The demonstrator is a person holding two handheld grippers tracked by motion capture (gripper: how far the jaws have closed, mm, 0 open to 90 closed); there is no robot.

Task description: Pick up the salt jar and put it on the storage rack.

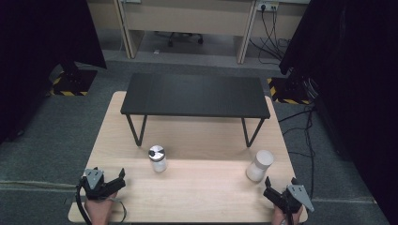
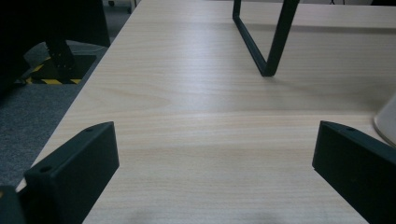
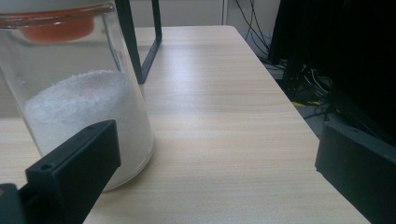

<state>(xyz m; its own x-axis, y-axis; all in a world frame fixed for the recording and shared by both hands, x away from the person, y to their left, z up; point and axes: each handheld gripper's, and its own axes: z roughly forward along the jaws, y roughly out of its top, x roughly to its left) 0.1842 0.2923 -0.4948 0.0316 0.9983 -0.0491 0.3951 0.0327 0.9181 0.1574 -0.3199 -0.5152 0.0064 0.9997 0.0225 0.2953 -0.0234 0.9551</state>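
Left tongs (image 1: 109, 180) rest at the near left corner of the table (image 1: 197, 187), jaws spread wide with nothing between them. In the left gripper view the jaws frame bare wood, with one black leg of the stand (image 2: 268, 42) ahead and a pale curved edge at the far right that I cannot identify from that view.

Right tongs (image 1: 280, 183) sit at the near right corner of the table, jaws also spread wide and holding nothing. My hands grip both tools from the near edge.

Item positions:
- A white-lidded jar (image 1: 259, 165) stands upright just beyond the right tongs, close to them but not between the jaws. In the right gripper view it stands beside the left jaw, partly filled with white grains (image 3: 84, 102), with an orange part under its lid.
- A second jar with a shiny metal lid (image 1: 157, 159) stands upright near the table's middle, well apart from both tongs.
- A low black stand (image 1: 195, 95) on wire legs occupies the far half of the table.

Cables (image 1: 300, 117) lie on the grey floor to the right of the table.
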